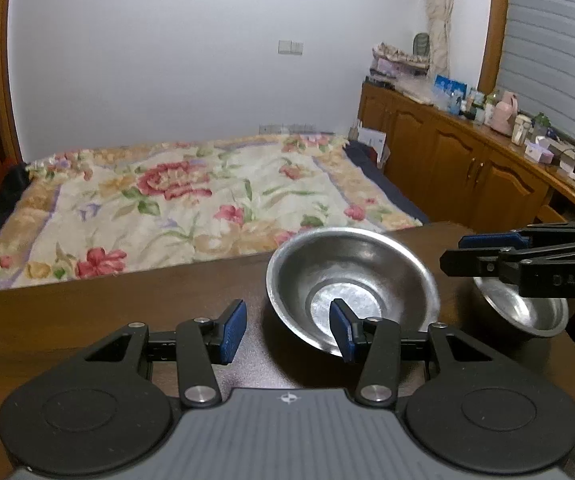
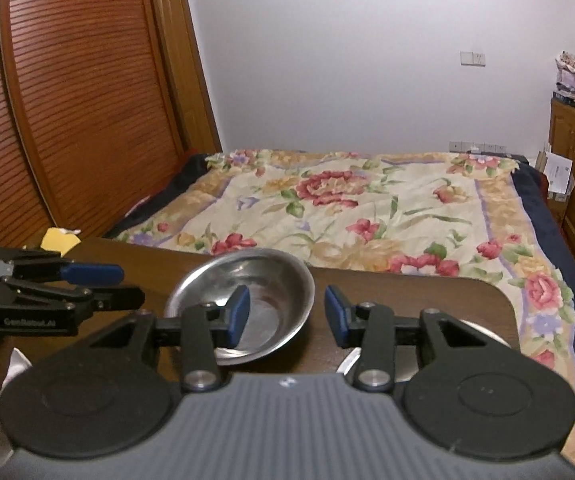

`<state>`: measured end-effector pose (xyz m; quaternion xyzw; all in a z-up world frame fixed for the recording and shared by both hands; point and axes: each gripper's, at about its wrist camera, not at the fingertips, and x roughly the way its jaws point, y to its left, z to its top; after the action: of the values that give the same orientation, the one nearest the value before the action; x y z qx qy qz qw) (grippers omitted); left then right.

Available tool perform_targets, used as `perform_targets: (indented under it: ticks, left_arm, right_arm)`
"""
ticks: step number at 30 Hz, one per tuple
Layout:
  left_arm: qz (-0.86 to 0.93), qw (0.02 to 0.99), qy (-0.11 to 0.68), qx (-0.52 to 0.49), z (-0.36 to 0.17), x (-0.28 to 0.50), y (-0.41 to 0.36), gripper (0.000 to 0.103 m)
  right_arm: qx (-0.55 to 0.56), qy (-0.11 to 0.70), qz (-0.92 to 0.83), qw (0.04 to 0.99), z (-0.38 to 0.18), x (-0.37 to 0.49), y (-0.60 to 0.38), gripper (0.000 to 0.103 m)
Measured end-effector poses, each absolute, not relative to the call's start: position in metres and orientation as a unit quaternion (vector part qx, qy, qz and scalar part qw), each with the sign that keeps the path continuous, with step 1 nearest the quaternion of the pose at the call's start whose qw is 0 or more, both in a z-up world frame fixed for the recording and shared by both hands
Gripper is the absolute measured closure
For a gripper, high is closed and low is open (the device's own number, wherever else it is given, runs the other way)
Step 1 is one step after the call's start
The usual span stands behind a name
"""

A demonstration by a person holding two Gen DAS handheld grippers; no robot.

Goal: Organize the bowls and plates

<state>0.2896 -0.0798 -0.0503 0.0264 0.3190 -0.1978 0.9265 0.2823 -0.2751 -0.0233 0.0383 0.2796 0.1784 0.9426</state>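
A wide steel bowl (image 1: 351,280) stands on the dark wooden table (image 1: 107,320). My left gripper (image 1: 287,332) is open; its right pad shows in front of the bowl's inside and its left pad stands outside the bowl's left rim, and neither presses on it. To the right a smaller steel bowl (image 1: 527,316) sits below my right gripper (image 1: 453,252). In the right wrist view the right gripper (image 2: 287,316) is open astride the right rim of a steel bowl (image 2: 263,280) without touching it. The left gripper (image 2: 127,286) hovers left of that bowl.
A steel dish (image 2: 483,332) lies partly hidden under the right gripper's body. A bed with a floral cover (image 1: 175,208) lies just past the table's far edge. A wooden cabinet (image 1: 467,168) with clutter stands at the right. A yellow object (image 2: 59,240) sits at the table's left.
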Motion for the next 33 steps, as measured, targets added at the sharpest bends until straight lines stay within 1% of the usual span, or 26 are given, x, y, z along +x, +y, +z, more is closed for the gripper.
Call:
perform_targets:
  ticks: [13, 20, 21, 23, 25, 29, 33]
  left_arm:
    - [-0.198, 0.919, 0.341, 0.015, -0.067, 0.313, -0.082, 0.054]
    - [-0.202, 0.914, 0.351, 0.007, -0.069, 0.315, -0.081, 0.063]
    - [-0.204, 0.913, 0.353, 0.008, -0.07, 0.315, -0.081, 0.065]
    - [-0.204, 0.912, 0.356, 0.009, -0.07, 0.316, -0.081, 0.072]
    - [-0.202, 0.911, 0.358, 0.01, -0.071, 0.317, -0.081, 0.074]
    - [-0.201, 0.911, 0.361, 0.012, -0.07, 0.317, -0.082, 0.078]
    - [-0.2, 0.911, 0.361, 0.013, -0.07, 0.317, -0.081, 0.078]
  right_arm:
    - [0.034, 0.316, 0.188, 0.929, -0.038, 0.3, -0.262, 0.06]
    - [0.024, 0.326, 0.19, 0.926, -0.04, 0.304, -0.257, 0.06]
    - [0.023, 0.328, 0.189, 0.925, -0.041, 0.304, -0.256, 0.06]
    - [0.022, 0.331, 0.191, 0.924, -0.042, 0.306, -0.255, 0.06]
    - [0.022, 0.333, 0.193, 0.923, -0.043, 0.306, -0.254, 0.06]
    - [0.023, 0.337, 0.2, 0.92, -0.044, 0.306, -0.253, 0.06]
    - [0.025, 0.342, 0.206, 0.917, -0.045, 0.308, -0.252, 0.06]
